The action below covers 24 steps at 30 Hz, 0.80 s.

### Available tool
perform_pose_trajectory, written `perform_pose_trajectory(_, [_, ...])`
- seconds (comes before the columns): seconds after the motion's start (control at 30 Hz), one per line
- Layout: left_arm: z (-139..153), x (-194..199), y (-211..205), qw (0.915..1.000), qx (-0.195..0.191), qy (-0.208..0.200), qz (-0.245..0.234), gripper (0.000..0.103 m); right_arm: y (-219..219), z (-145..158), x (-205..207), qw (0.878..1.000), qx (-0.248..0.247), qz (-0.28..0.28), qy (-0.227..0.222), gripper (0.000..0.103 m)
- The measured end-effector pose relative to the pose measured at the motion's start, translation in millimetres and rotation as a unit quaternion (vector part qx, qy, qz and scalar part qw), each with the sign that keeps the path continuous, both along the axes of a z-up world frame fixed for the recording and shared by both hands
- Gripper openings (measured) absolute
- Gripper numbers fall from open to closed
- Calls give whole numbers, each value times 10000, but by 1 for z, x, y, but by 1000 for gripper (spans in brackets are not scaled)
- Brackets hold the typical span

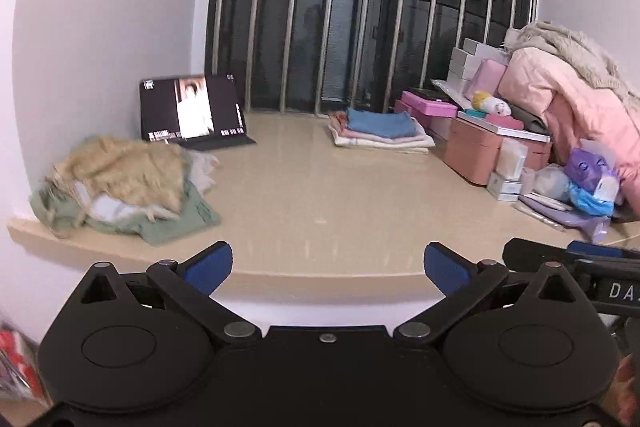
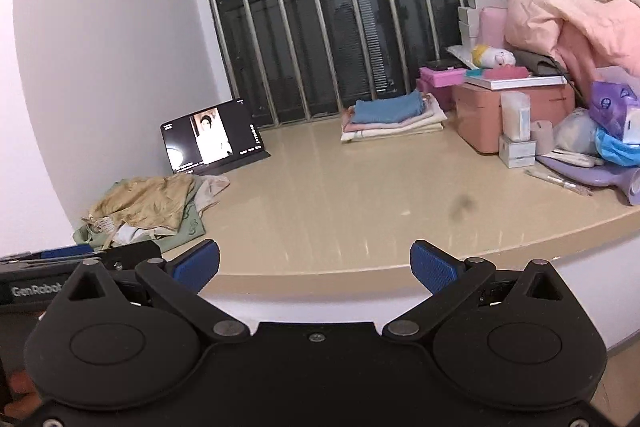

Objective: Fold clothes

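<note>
**Two grippers held wide at ledge edge, laundry untouched**

The left gripper (image 1: 329, 261) is held just short of the rim of a beige window ledge (image 1: 320, 195), its blue-padded fingers (image 1: 210, 265) spread wide apart with nothing between them. The right gripper (image 2: 315, 263) is held beside it in the same way, jaws parted and empty; each tool is caught at the edge of the other's view.

The unfolded clothes (image 1: 120, 187) are heaped at the ledge's left end, close to the white wall: a tan, furry garment (image 1: 128, 171) is piled on top of a pale green one (image 1: 180, 223), with a cream piece showing behind. Both grippers are kept well apart from this heap.

A stack of folded clothes (image 1: 380, 131), topped by a blue piece, is seen at the back of the ledge, against the metal window bars (image 1: 340, 7). A tablet (image 1: 192, 113) is propped upright in the back-left corner, its screen lit. The right end of the ledge is crowded with pink boxes (image 1: 476, 147), a small plush toy (image 1: 492, 105), a purple tissue pack (image 1: 588, 163) and a pink quilted coat (image 1: 568, 95) draped with a beige fleece. A dark smudge (image 2: 462, 205) is visible on the ledge in the right wrist view.
</note>
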<state>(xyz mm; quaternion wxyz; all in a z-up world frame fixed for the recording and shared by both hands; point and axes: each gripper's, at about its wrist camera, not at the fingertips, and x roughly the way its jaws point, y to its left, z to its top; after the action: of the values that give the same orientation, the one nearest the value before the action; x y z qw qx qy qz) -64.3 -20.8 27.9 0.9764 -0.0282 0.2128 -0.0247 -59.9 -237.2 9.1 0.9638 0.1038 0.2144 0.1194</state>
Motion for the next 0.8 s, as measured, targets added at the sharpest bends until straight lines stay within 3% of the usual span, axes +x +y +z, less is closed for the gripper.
perform_pose_trajectory(0.43, [3, 1, -1, 9999, 98, -27, 103, 103, 11, 2, -3, 9994, -257, 145, -166, 103])
perform_pose_trajectory(0.8, [0, 0, -3, 9999, 106, 17, 109, 103, 12, 3, 0, 9996, -244, 167, -24, 103])
